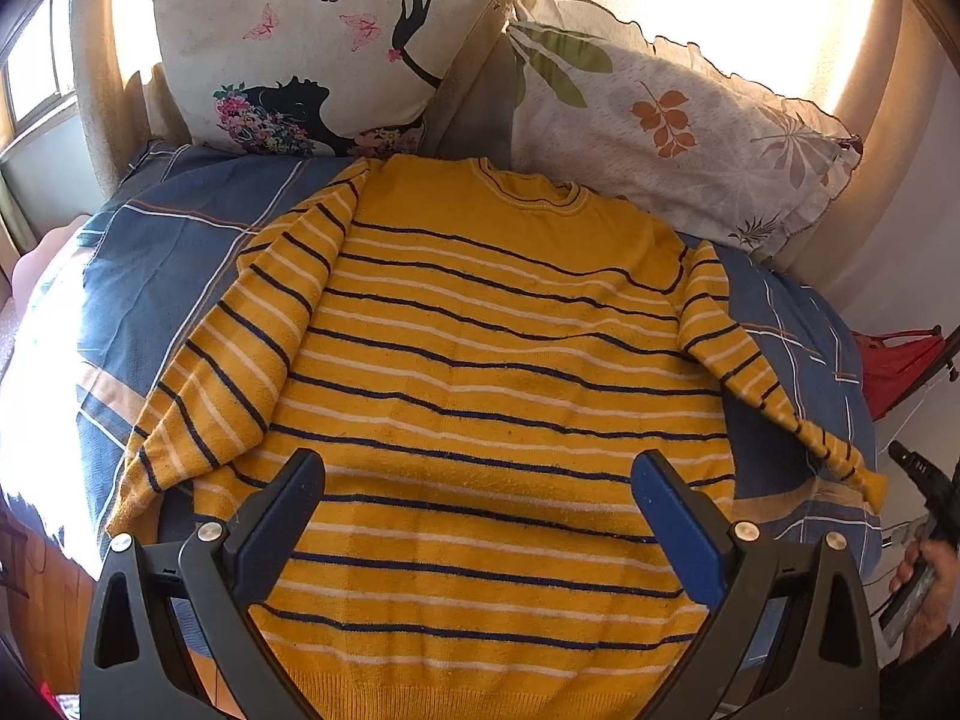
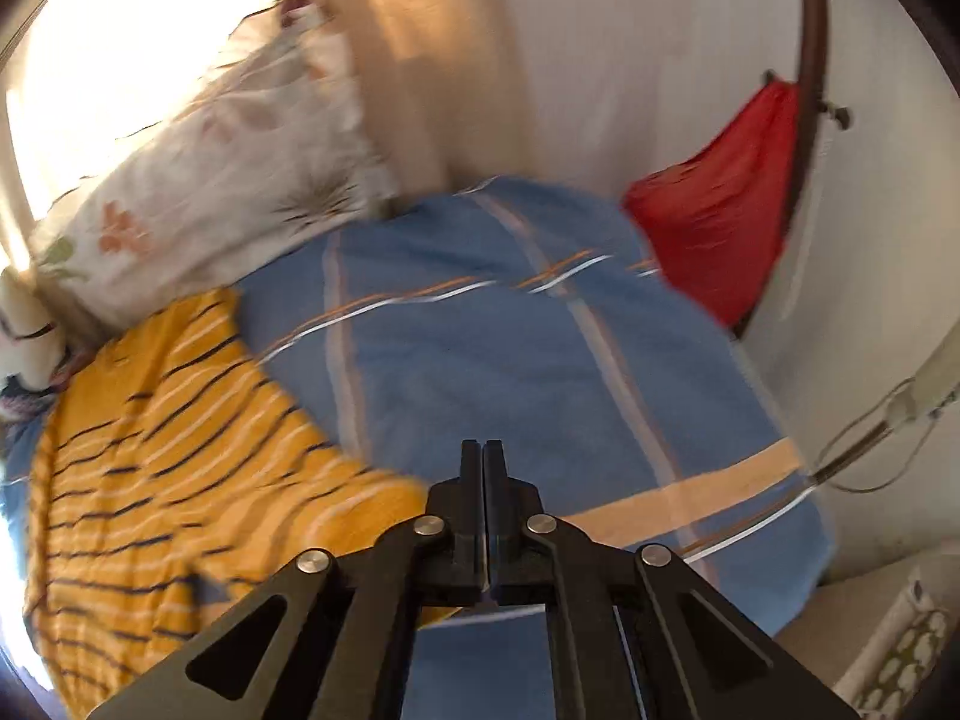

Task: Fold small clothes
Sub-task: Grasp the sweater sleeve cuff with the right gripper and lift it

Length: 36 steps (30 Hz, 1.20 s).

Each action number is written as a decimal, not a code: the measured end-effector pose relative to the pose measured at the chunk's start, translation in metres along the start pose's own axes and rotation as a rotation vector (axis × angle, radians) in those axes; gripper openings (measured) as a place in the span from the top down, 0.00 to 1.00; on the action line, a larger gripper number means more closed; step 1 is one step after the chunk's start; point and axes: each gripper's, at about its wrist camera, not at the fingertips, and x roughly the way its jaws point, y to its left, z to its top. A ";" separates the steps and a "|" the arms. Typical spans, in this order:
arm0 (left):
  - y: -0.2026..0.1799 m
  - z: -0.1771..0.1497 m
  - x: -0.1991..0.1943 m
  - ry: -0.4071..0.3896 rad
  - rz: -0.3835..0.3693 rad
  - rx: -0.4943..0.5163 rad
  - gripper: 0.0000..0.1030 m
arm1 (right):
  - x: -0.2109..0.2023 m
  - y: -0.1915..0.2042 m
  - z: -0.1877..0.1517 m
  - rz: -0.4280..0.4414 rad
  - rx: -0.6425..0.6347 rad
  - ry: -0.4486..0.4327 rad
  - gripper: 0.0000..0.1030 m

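1. Blue plaid bedspread covers the bed before us, two pillows behind.
2. Yellow striped sweater lies flat on it, sleeves spread.
3. Our left gripper hovers open above its hem.
4. Our right gripper is closed, empty.

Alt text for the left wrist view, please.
A yellow striped sweater lies flat on a blue bedspread, both sleeves spread outward, with the open left claw above its lower half. Two patterned pillows lean behind the collar.
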 end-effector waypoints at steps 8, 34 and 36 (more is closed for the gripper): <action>-0.004 -0.002 0.003 0.010 0.005 0.009 0.01 | -0.006 -0.045 0.007 0.164 0.196 0.062 0.34; 0.019 -0.003 0.004 0.012 0.035 -0.043 0.01 | 0.001 -0.100 0.018 0.164 0.382 0.021 0.95; 0.029 -0.004 0.005 0.022 0.050 -0.066 0.01 | 0.001 -0.119 0.040 0.129 0.407 0.003 0.95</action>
